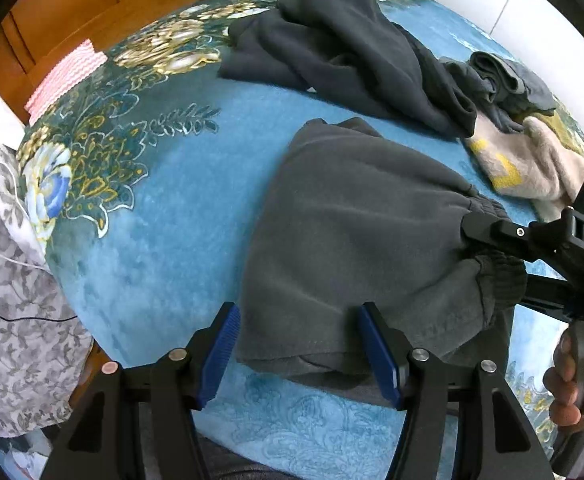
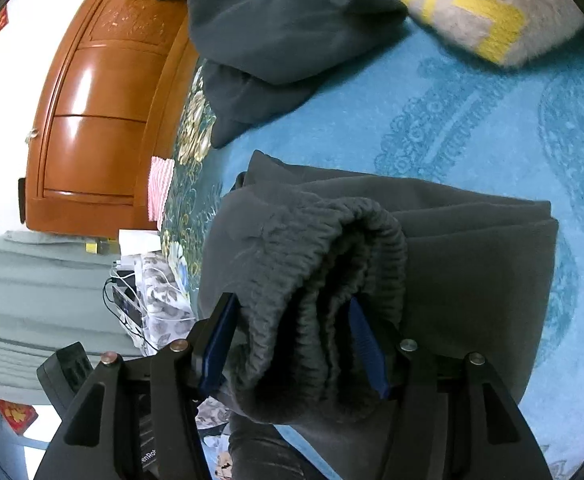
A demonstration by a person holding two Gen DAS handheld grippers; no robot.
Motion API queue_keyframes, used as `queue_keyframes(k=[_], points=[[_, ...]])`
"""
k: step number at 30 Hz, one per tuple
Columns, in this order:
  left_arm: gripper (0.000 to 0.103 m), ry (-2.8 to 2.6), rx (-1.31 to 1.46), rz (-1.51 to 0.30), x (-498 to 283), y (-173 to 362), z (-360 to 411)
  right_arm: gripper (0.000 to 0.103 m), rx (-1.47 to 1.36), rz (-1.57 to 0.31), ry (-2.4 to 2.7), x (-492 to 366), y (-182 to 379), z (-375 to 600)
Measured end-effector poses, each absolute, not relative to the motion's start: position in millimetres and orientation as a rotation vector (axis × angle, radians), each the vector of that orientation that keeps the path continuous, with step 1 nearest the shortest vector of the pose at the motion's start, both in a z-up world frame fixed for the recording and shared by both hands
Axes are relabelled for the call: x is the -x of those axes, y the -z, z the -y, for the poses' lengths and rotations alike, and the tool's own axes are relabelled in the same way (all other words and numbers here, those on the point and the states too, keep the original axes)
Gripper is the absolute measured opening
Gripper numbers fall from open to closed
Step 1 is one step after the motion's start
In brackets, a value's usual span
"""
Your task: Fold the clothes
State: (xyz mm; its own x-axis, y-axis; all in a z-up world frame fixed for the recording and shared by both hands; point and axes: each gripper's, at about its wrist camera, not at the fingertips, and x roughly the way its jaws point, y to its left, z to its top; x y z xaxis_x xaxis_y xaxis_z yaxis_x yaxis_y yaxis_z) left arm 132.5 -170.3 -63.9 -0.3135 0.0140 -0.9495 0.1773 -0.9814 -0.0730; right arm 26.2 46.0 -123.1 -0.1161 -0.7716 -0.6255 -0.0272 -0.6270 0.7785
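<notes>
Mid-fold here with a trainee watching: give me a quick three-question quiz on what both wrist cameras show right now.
1. True or false: the left gripper is clamped shut on the grey trousers.
2. What part of the trousers sits between the right gripper fingers? A) elastic waistband B) leg hem C) pocket
3. Which garment bears yellow markings: the beige sweater or the dark hoodie?

Key: 1 false, its jaws are spread around the folded edge. 2 A. 3 the beige sweater.
</notes>
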Motion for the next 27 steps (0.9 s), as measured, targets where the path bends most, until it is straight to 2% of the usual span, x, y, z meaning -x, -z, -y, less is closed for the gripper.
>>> queue_keyframes(k=[2,5,12,20,27], points=[[0.065,2.447,-1.781,-0.278,-133,65,173,0.036,-1.612,0.870,1.803,-28,119,-44],[0.065,2.471,-1.753,-0.326,-137,56,179,0.028,-1.604,0.860,1.815,-28,107,-43],[0.065,2.579,-1.672,-0.500,-147,29,193,0.022,-1.362,0.873,1.848,-46,38,-55],[0.065,2.669,-1.600,-0.558,-149,7,193,0.021,-1.497,0.985,1.881,-75,83,-101],[0.065,2.590,-1.758,-0.430,-149,34,175,0.022,-1.575,1.137,1.876,-96,123,-135]])
